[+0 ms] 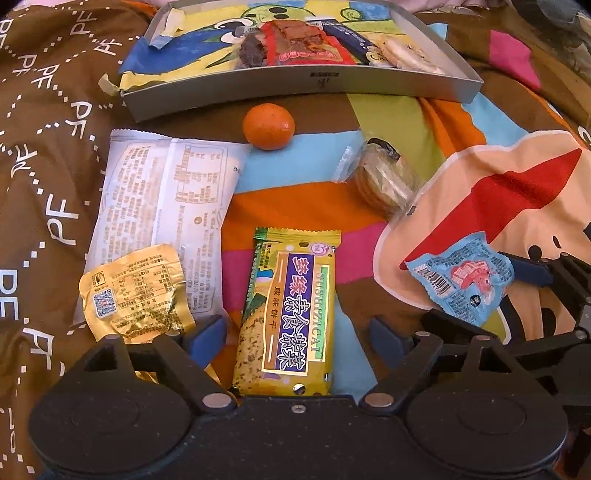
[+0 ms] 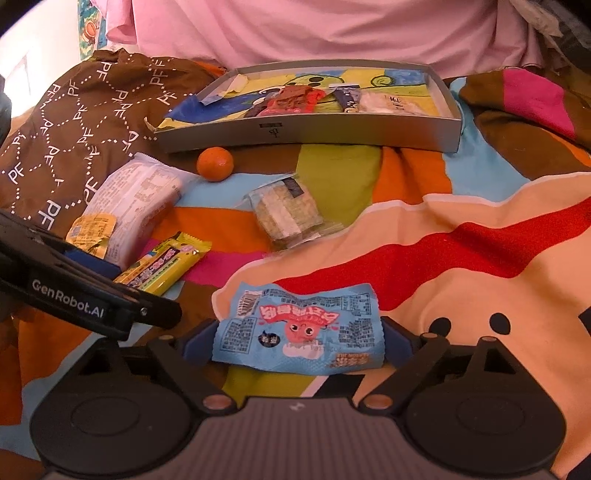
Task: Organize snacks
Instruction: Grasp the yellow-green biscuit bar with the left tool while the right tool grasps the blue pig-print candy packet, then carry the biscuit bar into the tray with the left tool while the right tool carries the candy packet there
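Note:
A yellow biscuit packet (image 1: pixel 288 314) lies lengthwise on the colourful bedspread, and my left gripper (image 1: pixel 297 338) stands open with one blue finger on each side of it. My right gripper (image 2: pixel 297 341) is open too, its fingers at the two edges of a crumpled light-blue snack packet (image 2: pixel 299 328). That packet (image 1: pixel 461 277) also shows at the right of the left wrist view, at the tip of the right gripper (image 1: pixel 535 273). Behind lies a shallow grey tray (image 1: pixel 295 92) with a red packet (image 1: pixel 303 46) and other snacks inside.
On the bedspread lie a tangerine (image 1: pixel 269 126), a large white packet (image 1: pixel 162 206), a gold foil packet (image 1: pixel 135 291) and clear-wrapped biscuits (image 1: pixel 384 177). A brown patterned cloth (image 2: pixel 74 122) bunches at the left. A person in a pink top (image 2: pixel 332 29) sits behind the tray (image 2: pixel 306 131).

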The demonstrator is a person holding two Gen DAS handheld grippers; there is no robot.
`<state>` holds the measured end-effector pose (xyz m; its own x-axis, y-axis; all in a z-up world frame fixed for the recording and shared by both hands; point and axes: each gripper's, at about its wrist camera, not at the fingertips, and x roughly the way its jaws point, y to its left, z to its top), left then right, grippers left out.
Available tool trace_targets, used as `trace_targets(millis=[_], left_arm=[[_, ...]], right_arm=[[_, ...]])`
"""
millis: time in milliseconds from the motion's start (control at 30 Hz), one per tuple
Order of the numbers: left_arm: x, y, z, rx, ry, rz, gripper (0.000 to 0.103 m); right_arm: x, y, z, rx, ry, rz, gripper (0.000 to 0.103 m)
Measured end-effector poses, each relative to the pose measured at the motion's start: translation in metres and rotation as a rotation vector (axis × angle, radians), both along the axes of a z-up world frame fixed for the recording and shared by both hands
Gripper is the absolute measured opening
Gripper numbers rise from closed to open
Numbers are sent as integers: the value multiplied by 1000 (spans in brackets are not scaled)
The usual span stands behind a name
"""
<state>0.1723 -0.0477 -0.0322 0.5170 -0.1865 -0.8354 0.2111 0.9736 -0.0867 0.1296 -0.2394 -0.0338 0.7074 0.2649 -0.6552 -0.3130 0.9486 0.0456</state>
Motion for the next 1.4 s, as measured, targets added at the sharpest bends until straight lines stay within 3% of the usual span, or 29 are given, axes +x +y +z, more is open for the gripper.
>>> trace_targets(millis=[333, 533, 1200, 1400], left_arm=[[5, 1, 1, -18, 38, 47, 77], [6, 5, 1, -37, 50, 84, 54], [-19, 4, 5, -66, 15, 48, 50], [-27, 0, 7, -34, -36, 14, 50]], right_arm=[[-1, 0, 0, -4, -6, 1, 92], [-2, 2, 0, -16, -11, 2, 91], [-17, 15, 2, -63, -32, 60, 86], [-21, 16, 4, -71, -69, 62, 86]])
